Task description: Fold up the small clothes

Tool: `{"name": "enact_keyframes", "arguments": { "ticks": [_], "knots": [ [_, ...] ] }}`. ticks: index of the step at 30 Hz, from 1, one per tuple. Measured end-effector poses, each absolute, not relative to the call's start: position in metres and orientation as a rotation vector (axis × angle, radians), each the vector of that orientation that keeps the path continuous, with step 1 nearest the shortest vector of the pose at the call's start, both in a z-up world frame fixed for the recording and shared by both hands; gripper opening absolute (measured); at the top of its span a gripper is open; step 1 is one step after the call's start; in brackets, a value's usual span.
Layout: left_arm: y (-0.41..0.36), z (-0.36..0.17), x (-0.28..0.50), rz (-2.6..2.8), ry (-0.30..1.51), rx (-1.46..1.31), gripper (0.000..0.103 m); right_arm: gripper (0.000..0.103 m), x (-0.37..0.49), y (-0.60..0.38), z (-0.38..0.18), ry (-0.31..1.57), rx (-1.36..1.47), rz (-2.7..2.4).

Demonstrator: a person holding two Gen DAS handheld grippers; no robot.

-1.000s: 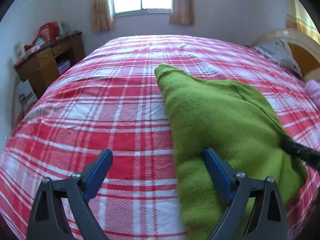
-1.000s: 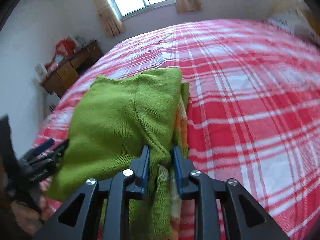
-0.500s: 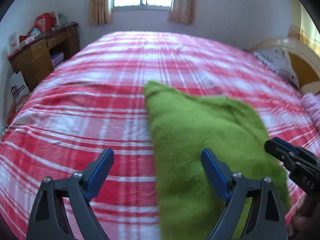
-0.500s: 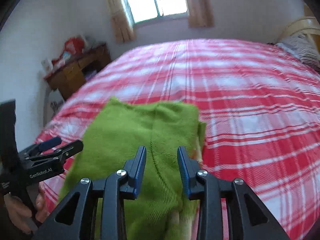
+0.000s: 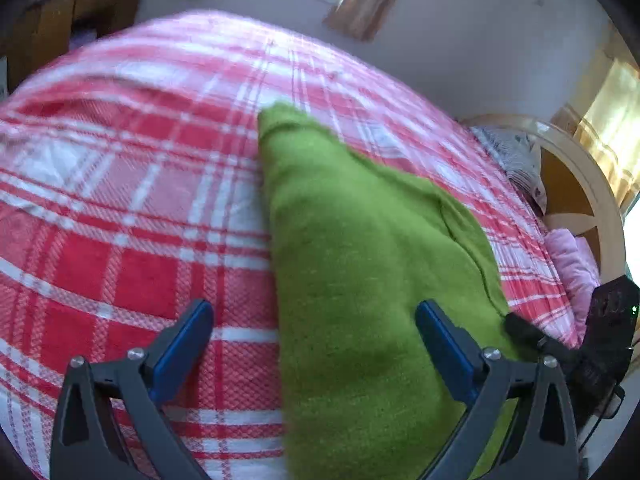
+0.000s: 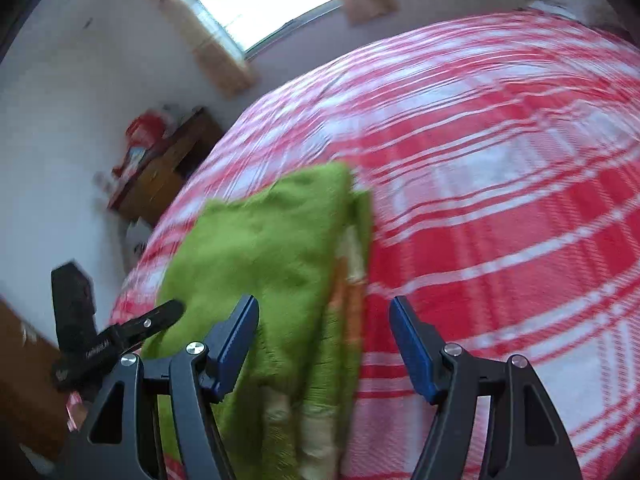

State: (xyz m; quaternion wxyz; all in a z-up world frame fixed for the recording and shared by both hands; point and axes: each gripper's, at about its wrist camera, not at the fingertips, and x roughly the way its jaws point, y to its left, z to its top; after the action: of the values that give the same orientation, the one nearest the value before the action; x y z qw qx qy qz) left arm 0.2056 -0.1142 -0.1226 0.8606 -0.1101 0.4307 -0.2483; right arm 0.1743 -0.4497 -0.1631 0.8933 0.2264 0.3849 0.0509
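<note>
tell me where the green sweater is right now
The green sweater lies folded on the red plaid bedspread, right of centre in the left wrist view, under both open grippers.

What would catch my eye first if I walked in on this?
A bright green sweater lies folded on a red-and-white plaid bedspread, with orange and cream stripes showing along its edge in the right wrist view. Blue-padded grippers frame it: the left gripper wide open, the right gripper opening, neither pinching the knit. A sunlit window glows behind.
</note>
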Motion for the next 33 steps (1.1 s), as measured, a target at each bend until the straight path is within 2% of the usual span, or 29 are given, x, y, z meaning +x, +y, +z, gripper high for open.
{"name": "enact_keyframes", "arguments": {
  "ticks": [2,5,6,7,8,9,12,13,17,23,33],
  "knots": [
    [-0.121,-0.122,0.206,-0.525,0.922,-0.198,0.103,0.076,0.177,-0.439,-0.167,0.798,0.415,0.11],
    [-0.126,-0.122,0.208,-0.532,0.923,-0.181,0.103,0.074,0.178,-0.431,-0.167,0.81,0.375,0.105],
    [-0.127,-0.122,0.206,-0.535,0.918,-0.177,0.097,0.072,0.177,-0.429,-0.167,0.81,0.375,0.104],
    [-0.127,-0.121,0.205,-0.549,0.914,-0.177,0.09,0.064,0.175,-0.427,-0.167,0.807,0.372,0.098],
    [-0.129,-0.12,0.204,-0.587,0.913,-0.186,0.073,0.058,0.171,-0.424,-0.165,0.802,0.365,0.085],
    [-0.13,-0.119,0.2,-0.627,0.914,-0.216,0.063,0.055,0.162,-0.425,-0.162,0.798,0.36,0.074],
    [-0.128,-0.118,0.193,-0.594,0.909,-0.202,0.061,0.044,0.159,-0.417,-0.157,0.789,0.314,0.025],
    [-0.128,-0.117,0.193,-0.588,0.917,-0.208,0.06,0.037,0.158,-0.412,-0.155,0.794,0.306,0.02],
    [-0.13,-0.108,0.187,-0.586,0.937,-0.172,0.047,0.032,0.153,-0.398,-0.151,0.826,0.3,0.04],
    [-0.106,-0.105,0.145,-0.59,1.021,-0.162,0.046,0.031,0.11,-0.398,-0.151,0.893,0.448,0.194],
    [-0.05,-0.109,0.04,-0.635,1.069,-0.152,0.049,0.031,-0.007,-0.343,-0.16,0.962,0.421,0.327]
  ]
}}
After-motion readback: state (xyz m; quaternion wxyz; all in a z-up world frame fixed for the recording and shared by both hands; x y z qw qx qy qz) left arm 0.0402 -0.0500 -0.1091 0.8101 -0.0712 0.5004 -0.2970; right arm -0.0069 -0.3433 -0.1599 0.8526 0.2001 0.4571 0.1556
